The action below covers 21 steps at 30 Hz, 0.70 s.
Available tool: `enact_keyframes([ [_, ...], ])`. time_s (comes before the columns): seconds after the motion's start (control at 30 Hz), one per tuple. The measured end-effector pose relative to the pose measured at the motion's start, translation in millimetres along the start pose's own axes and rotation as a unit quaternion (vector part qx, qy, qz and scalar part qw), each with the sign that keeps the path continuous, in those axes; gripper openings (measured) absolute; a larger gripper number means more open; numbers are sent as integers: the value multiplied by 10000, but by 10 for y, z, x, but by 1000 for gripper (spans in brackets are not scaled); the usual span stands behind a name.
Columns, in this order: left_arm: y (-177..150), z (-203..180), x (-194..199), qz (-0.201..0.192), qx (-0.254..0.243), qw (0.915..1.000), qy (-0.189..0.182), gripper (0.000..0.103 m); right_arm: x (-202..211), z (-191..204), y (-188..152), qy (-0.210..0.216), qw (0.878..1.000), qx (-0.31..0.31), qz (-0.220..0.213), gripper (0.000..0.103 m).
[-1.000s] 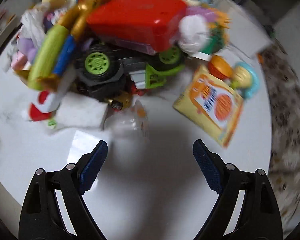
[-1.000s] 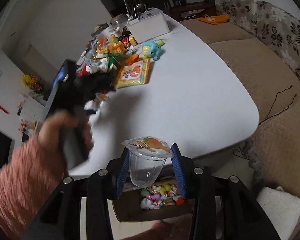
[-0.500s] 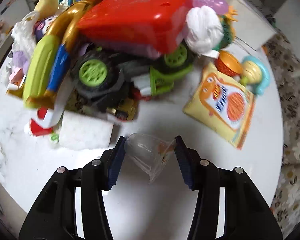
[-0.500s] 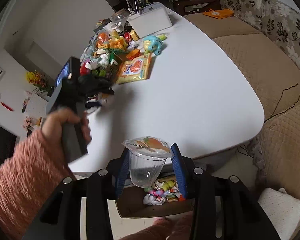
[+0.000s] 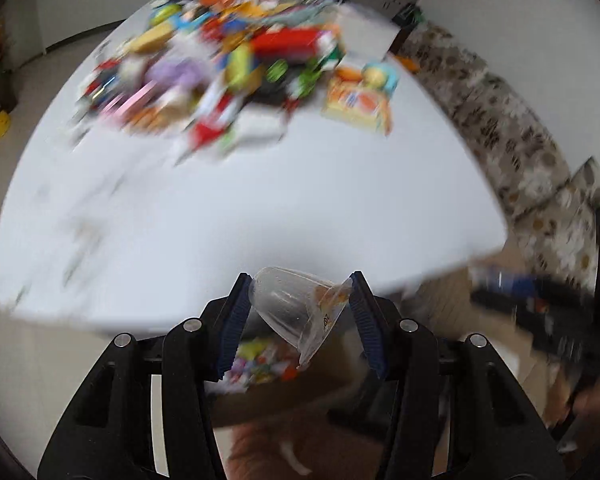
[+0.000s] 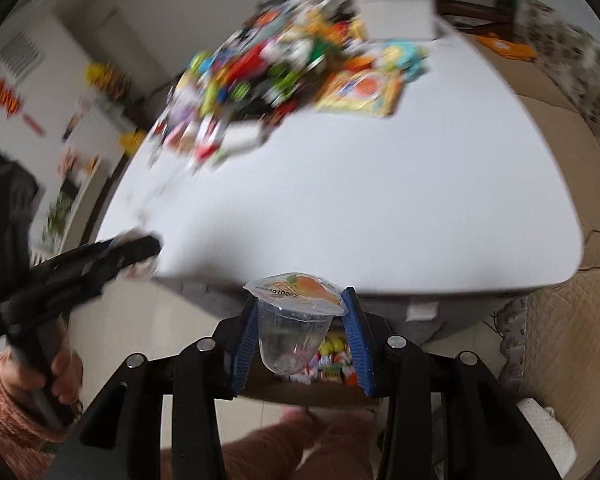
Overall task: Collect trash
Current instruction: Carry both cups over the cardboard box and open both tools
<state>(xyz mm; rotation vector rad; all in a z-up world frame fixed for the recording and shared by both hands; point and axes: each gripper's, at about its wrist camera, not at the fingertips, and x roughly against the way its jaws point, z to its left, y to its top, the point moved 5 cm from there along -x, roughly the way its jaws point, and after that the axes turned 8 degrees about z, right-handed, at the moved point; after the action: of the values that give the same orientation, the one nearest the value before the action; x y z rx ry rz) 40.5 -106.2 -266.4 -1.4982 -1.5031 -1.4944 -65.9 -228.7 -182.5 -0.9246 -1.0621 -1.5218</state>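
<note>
left tongs (image 5: 298,316) gripping tilted cup (image 5: 296,308), right tongs (image 6: 300,336) gripping upright cup (image 6: 294,328)

Left gripper (image 5: 298,314) clamps a clear plastic cup (image 5: 290,306) between its blue pads (image 5: 232,328); cup tilted, peeled foil lid (image 5: 332,300) against the right pad; below it, a cardboard box (image 5: 284,392) holding colourful wrappers; beyond, a white table (image 5: 260,208) with a blurred toy pile (image 5: 228,68) and a yellow packet (image 5: 358,106) at the far side
</note>
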Motion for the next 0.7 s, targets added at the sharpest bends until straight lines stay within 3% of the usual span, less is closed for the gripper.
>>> enact_keyframes([
  [0.1,-638,304,-144,426,233,9987,131,49,-267,163,-163,36,9993,159,337,41],
  [0.23,-1191,680,-626,1037,661,9922,218,49,-857,274,-450,-36,9959,298,852,41],
  [0.4,-1639,1057,-1629,1615,912,9817,424,49,-1900,164,-823,-30,9900,220,1393,43],
  [0.43,-1724,1133,-1879,1811,1031,9773,378,53,-2100,116,-871,-80,9888,185,1478,61],
  [0.47,-1807,1217,-2129,2024,1131,9717,443,63,-2342,39,-928,-311,9871,150,1566,85],
  [0.53,-1929,1362,-2488,2316,1261,9625,639,75,-2726,-97,-1019,-661,9827,148,1725,84],
  [0.7,-2183,1703,-3019,2865,1572,9419,773,75,-3184,-306,-1131,-915,9735,66,2095,83],
])
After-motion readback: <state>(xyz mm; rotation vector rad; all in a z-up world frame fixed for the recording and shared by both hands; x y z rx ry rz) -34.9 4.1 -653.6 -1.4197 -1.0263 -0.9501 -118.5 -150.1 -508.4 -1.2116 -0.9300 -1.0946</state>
